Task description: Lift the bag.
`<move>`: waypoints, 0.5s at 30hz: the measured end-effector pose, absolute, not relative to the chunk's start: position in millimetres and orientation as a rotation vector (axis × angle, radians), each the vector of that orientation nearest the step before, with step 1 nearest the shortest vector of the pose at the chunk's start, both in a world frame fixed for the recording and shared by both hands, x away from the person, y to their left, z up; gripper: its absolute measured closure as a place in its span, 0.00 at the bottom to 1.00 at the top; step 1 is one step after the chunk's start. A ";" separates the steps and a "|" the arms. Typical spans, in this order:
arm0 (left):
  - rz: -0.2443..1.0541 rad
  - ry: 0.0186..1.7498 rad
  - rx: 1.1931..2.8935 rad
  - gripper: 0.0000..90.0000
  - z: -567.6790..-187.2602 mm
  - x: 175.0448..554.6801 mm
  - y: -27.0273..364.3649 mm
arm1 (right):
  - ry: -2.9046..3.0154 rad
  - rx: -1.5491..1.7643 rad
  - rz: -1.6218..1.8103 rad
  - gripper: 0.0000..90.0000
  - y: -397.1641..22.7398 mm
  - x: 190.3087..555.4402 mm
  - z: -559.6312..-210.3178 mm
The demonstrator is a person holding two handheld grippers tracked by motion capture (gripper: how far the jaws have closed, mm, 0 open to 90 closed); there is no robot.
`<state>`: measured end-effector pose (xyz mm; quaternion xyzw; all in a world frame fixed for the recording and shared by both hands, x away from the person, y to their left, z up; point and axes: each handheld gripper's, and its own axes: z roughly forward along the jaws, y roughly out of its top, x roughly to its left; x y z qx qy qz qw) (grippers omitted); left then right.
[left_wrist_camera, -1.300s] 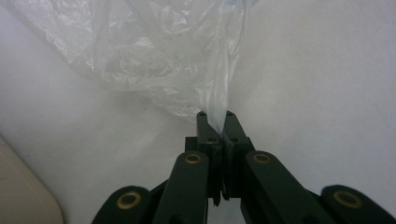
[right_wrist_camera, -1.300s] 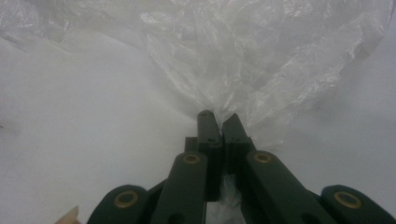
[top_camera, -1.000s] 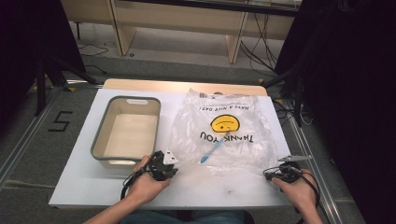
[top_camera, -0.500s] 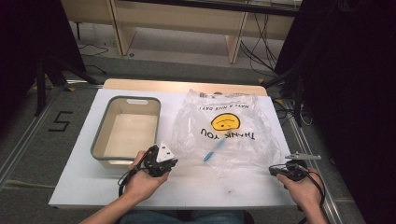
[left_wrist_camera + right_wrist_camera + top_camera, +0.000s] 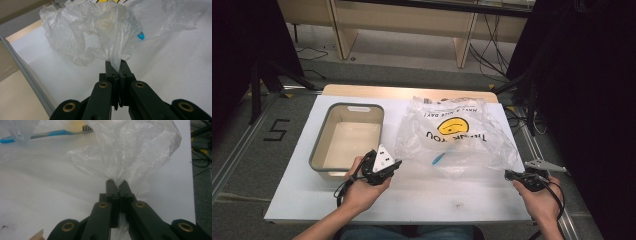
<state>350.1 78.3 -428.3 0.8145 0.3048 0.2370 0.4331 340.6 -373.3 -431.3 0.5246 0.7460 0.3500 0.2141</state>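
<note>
**Both grippers clamped on a clear plastic bag holding a toothbrush**

Seen from above, a white table carries a grey-rimmed bin on the left and a crumpled clear plastic bag in the middle. The bag bears a yellow smiley face and upside-down lettering that reads "THANK YOU". Its printed end lies toward the far edge of the table, and its loose near edge spreads toward the person.

The left gripper sits just beside the bin's near right corner, held in the person's left hand. In the left gripper view, its black jaws are pressed together on a twisted fold of the bag, which rises in a bunch above them.

The right gripper is at the bag's near right corner, close to the table's right edge, held in the right hand. In the right gripper view, its jaws are likewise pinched tight on a gathered piece of the plastic.

A toothbrush with a blue and grey handle lies inside the bag. In the right gripper view its long axis runs nearly level across the picture, with the dark bristles at the right end and the blue handle tip at the left. From above, a short blue piece of it shows near the bag's near edge, slanted
</note>
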 end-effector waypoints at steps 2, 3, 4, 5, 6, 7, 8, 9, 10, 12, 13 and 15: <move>0.606 0.753 2.011 0.99 -426.1 350.5 78.8 | 2.049 1.440 0.982 1.00 -372.7 340.3 -428.7; 0.606 0.753 2.011 0.99 -426.1 350.5 78.8 | 2.049 1.440 0.982 1.00 -372.7 340.3 -428.7; 0.616 0.747 2.000 0.99 -424.0 350.7 79.3 | 2.031 1.424 0.990 1.00 -372.1 339.7 -425.9; 0.616 0.747 2.000 0.99 -424.0 350.7 79.3 | 2.031 1.424 0.990 1.00 -372.1 339.7 -425.9; 0.627 0.742 1.988 0.99 -422.5 350.7 79.4 | 2.012 1.413 1.000 1.00 -371.4 339.2 -423.8; 0.627 0.742 1.988 0.99 -422.5 350.7 79.4 | 2.007 1.403 1.001 1.00 -371.3 338.7 -422.4; 0.633 0.733 1.982 0.99 -421.1 350.9 79.7 | 1.997 1.395 1.008 1.00 -370.9 338.4 -421.3; 0.633 0.733 1.982 0.99 -421.1 350.9 79.7 | 1.987 1.387 1.013 1.00 -370.5 338.1 -420.2; 0.643 0.731 1.972 0.99 -419.5 351.1 80.0 | 1.983 1.382 1.013 1.00 -370.3 337.6 -419.0; 0.651 0.728 1.964 0.99 -417.3 351.3 80.2 | 1.967 1.368 1.019 1.00 -369.8 337.2 -417.3; 0.651 0.728 1.964 0.99 -417.3 351.3 80.2 | 1.960 1.364 1.022 1.00 -369.5 337.2 -416.8; 0.664 0.725 1.951 0.99 -415.1 351.4 80.6 | 1.953 1.356 1.025 1.00 -369.4 337.2 -415.6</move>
